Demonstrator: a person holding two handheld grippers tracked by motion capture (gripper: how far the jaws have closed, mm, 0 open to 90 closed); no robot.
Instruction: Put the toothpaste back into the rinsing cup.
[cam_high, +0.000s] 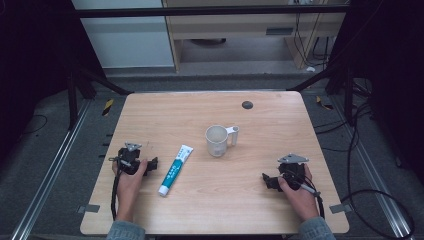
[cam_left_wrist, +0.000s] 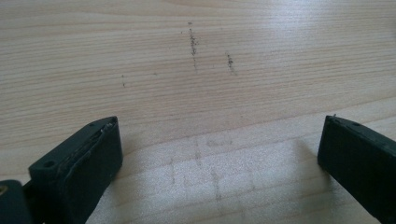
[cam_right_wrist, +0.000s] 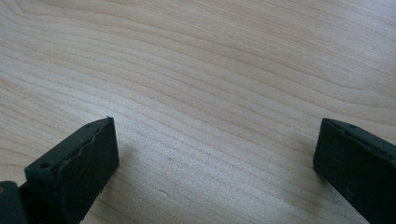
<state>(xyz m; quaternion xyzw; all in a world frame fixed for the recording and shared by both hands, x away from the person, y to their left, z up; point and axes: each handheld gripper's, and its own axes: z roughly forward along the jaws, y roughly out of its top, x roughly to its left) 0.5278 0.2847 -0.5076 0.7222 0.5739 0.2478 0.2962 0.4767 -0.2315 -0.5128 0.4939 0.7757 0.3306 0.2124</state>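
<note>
The light wooden table (cam_high: 215, 200) fills the frame's centre. A white cup (cam_high: 218, 140) stands at mid-frame; a toothpaste tube (cam_high: 175, 169) lies lower left of it; a dark round disc (cam_high: 247, 104) sits above.

The pale wooden table (cam_high: 210, 200) has a smooth, slightly shiny top with fine grain and a few small dark scratches. The white and teal plastic tube (cam_high: 175, 170) looks glossy, and the translucent white plastic cup with a handle (cam_high: 218, 140) looks matt. Both black grippers, left (cam_left_wrist: 219, 154) and right (cam_right_wrist: 217, 154), have matt plastic jaws with slightly rough edges.
</note>
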